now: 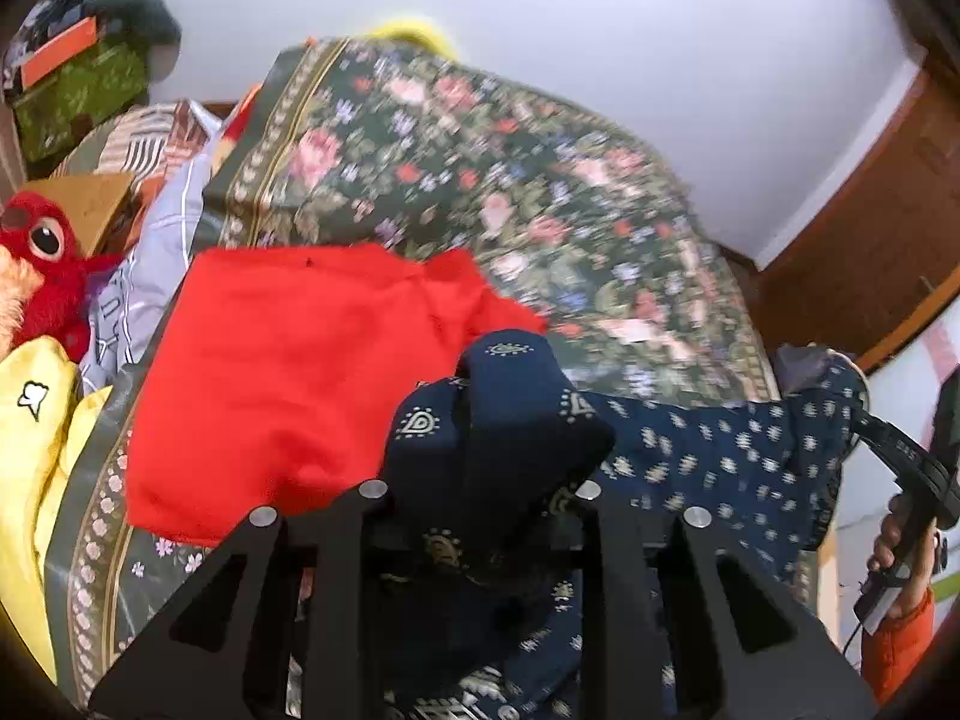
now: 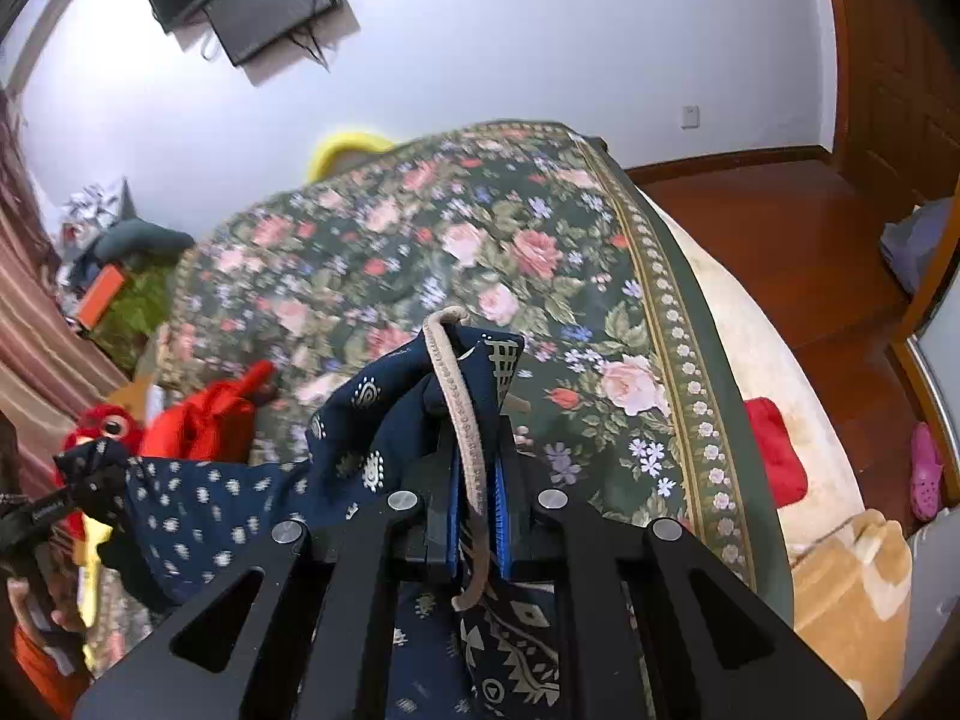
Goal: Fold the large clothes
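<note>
A navy blue patterned garment (image 1: 720, 456) hangs stretched between my two grippers above the bed. My left gripper (image 1: 480, 480) is shut on one bunched end of it; the cloth hides the fingertips. My right gripper (image 2: 474, 468) is shut on the other end (image 2: 384, 384), with a beige drawstring (image 2: 456, 396) pinched between its blue pads (image 2: 499, 510). The right gripper also shows at the right edge of the left wrist view (image 1: 828, 372). The left one shows at the left edge of the right wrist view (image 2: 90, 468).
The bed carries a dark green floral cover (image 2: 480, 240). A red garment (image 1: 288, 378) lies on it, with a red plush toy (image 1: 42, 276), yellow cloth (image 1: 36, 450) and boxes (image 1: 78, 90) at the left. A wooden floor (image 2: 810, 252) lies to the right.
</note>
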`<state>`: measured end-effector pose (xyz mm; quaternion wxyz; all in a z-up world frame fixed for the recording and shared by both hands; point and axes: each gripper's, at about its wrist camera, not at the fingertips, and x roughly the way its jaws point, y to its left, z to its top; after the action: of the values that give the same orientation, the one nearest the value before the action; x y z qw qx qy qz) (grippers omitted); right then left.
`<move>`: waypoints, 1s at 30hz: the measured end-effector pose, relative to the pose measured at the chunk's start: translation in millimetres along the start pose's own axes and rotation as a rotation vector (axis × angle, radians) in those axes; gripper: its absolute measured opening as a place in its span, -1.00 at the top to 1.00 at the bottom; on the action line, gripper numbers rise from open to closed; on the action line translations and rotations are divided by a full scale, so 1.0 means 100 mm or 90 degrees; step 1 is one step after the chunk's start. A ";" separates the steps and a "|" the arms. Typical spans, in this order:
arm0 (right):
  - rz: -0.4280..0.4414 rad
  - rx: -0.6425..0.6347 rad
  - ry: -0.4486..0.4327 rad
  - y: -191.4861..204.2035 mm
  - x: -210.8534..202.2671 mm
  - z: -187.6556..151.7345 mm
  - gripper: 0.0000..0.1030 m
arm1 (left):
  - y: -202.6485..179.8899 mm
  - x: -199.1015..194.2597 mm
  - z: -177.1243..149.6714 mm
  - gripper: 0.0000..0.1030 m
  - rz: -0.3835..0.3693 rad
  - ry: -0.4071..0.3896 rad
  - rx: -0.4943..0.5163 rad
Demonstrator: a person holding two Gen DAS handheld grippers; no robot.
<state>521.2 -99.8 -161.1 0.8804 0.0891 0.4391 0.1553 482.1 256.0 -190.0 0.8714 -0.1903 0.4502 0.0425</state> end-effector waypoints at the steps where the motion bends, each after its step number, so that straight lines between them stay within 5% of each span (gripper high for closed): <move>1: -0.008 0.001 0.006 -0.02 0.05 -0.01 0.84 | 0.05 0.10 0.01 0.47 0.004 0.012 -0.008; 10: -0.033 0.032 0.055 -0.24 0.21 -0.14 0.65 | 0.26 0.28 -0.09 0.01 0.057 0.039 -0.007; 19: -0.027 0.010 0.087 -0.16 -0.27 -0.35 0.16 | -0.08 -0.24 -0.42 -0.22 0.114 0.037 0.127; 30: 0.060 -0.132 0.043 0.59 -1.02 -0.65 -0.37 | -0.83 -0.87 -1.08 -0.44 -0.013 0.029 0.228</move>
<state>400.0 -79.3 -107.0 0.8612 0.0125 0.4457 0.2440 367.9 147.6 -152.7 0.8814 -0.0376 0.4680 -0.0510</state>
